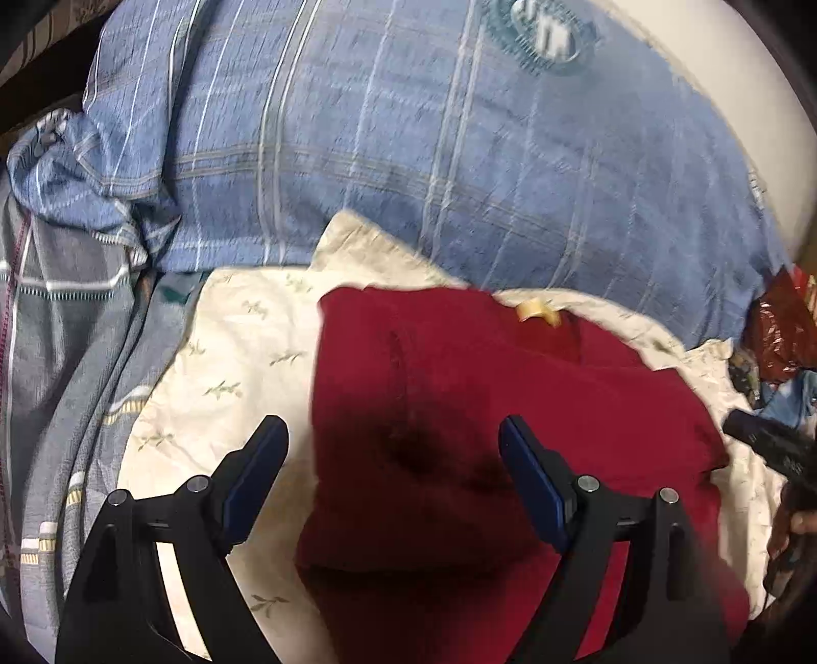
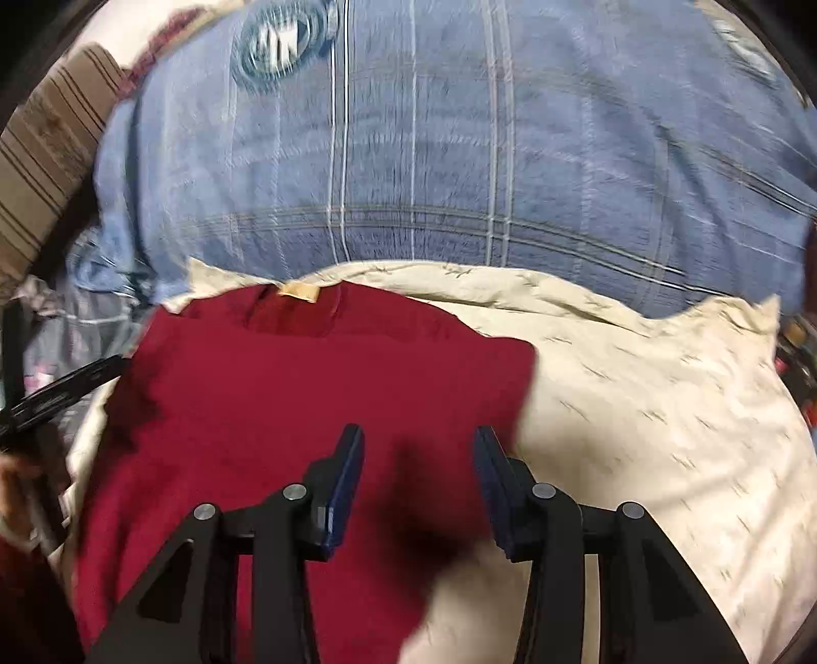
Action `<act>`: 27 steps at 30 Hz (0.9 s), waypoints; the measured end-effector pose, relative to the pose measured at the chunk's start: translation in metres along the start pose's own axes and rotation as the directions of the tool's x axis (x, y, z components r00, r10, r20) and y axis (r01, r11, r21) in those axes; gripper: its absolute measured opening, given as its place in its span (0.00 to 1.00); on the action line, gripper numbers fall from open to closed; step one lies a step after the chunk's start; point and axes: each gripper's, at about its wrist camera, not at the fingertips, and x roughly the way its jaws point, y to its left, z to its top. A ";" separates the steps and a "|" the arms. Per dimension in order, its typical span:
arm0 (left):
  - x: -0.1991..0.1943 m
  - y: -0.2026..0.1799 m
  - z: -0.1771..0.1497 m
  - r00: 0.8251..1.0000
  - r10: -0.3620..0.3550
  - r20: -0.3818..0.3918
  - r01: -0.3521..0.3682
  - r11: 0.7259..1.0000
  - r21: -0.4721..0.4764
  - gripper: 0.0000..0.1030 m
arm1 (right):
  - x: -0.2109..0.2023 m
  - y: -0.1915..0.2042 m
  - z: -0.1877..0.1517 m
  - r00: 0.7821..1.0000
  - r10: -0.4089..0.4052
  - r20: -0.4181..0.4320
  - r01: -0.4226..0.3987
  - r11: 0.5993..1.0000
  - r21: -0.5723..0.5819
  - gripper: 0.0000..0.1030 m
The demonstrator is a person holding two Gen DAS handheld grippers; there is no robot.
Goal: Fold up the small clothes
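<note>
No text or label can be read.

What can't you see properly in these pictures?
- Red shirt: left view, its near edge is hidden behind the left gripper.
- Tag: right view, too blurred to read.
- Round patch on the blue blanket: blurred.
- Red bag: cut off by the edge.

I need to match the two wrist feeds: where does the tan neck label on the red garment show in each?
Left wrist: tan label right of centre, at the red garment's far edge.
Right wrist: tan label left of centre, at the garment's far edge.
Shared landmark: round patch on the blue plaid fabric.
</note>
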 end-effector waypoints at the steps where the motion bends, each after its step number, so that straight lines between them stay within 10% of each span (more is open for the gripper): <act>1: 0.004 0.003 0.000 1.000 0.011 -0.011 -0.011 1.000 -0.008 0.82 | 0.014 0.001 0.004 1.000 -0.005 -0.017 0.005 1.000 0.005 0.42; 8: 0.023 0.017 -0.004 0.997 0.044 -0.067 -0.047 0.998 -0.049 0.82 | 0.080 -0.013 0.007 0.998 -0.045 -0.035 0.045 0.999 0.017 0.41; 27: 0.015 0.002 -0.014 0.996 0.084 -0.038 -0.082 0.996 0.042 0.82 | 0.002 -0.025 -0.044 0.999 -0.034 -0.009 0.035 0.994 0.103 0.51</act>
